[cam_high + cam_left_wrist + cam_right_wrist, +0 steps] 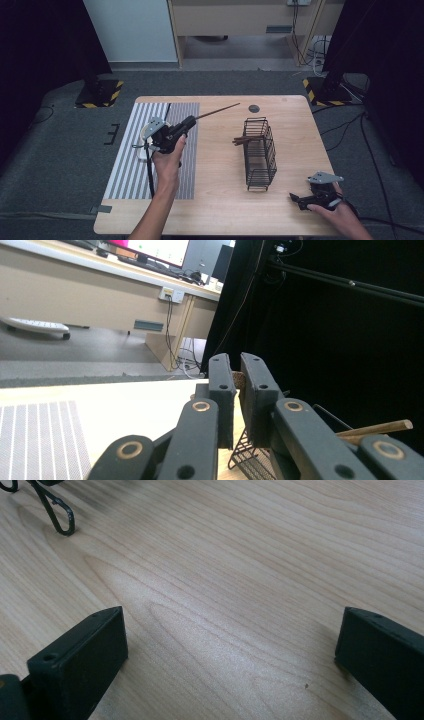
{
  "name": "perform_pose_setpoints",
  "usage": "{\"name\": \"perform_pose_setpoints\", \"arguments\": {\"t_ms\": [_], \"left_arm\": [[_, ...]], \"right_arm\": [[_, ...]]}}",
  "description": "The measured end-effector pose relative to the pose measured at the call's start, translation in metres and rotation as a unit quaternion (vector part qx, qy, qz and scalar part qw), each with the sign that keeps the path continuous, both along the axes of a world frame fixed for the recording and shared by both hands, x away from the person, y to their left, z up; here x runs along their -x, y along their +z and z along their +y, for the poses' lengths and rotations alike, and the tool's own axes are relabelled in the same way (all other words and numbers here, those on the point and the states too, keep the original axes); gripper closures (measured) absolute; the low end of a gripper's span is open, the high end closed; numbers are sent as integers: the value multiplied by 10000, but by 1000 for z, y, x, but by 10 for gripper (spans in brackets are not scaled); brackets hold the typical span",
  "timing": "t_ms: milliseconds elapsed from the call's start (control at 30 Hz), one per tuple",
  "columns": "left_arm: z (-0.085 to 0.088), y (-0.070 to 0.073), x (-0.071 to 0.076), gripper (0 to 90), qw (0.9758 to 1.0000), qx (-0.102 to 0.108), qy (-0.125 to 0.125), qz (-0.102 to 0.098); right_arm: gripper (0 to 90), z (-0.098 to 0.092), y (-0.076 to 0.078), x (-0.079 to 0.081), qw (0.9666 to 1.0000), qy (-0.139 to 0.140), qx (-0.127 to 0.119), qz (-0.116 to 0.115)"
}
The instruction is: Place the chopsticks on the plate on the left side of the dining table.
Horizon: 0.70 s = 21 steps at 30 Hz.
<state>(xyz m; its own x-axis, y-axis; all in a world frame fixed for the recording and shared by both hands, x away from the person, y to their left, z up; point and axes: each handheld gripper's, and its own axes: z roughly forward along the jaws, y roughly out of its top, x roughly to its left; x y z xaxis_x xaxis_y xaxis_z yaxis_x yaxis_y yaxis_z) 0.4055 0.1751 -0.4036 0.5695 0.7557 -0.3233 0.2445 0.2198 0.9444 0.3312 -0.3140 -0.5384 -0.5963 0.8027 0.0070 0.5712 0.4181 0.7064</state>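
Left gripper (192, 121) is clamped on a long thin wooden stick (218, 110), likely a chopstick. Jaws pinch one end; the rest juts out past the jaw tips, toward the table's far edge and slightly right, tip ending short of the round black grommet (254, 108) in the tabletop. The left gripper view shows the jaws nearly together with the brown stick end (238, 378) caught between the pads.

Landmark: black wire basket (260, 152), standing near the middle of the wooden table (220, 200).
- Left gripper: left of the basket and well apart from it, raised over the right edge of the striped grey-white placemat (130, 170).
- Held stick: left of the basket and a bit beyond its far end, not touching it.
- More brown sticks (243, 141) lie in the basket, ends poking out through its left side near the far end. In the left gripper view one of these (376, 428) shows at the right, above the basket wire (245, 452).
- Right gripper (299, 199): near-right of the basket, close to the table's near edge, resting low on the wood.

Right gripper jaws stand wide apart with only bare tabletop (225, 580) between them, nothing held. A bent wire foot of the basket (57, 510) sits at the top-left corner of the right gripper view.
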Motion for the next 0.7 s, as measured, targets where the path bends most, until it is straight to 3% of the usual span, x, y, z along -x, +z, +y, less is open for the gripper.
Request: {"name": "perform_pose_setpoints", "arguments": {"t_ms": [267, 700], "left_arm": [[11, -12, 4, 839, 9997, -79, 209, 64], [30, -30, 11, 839, 9986, 3, 461, 241]], "right_arm": [[1, 1, 0, -3, 9999, -101, -14, 15], [2, 2, 0, -4, 10000, -91, -7, 1]]}}
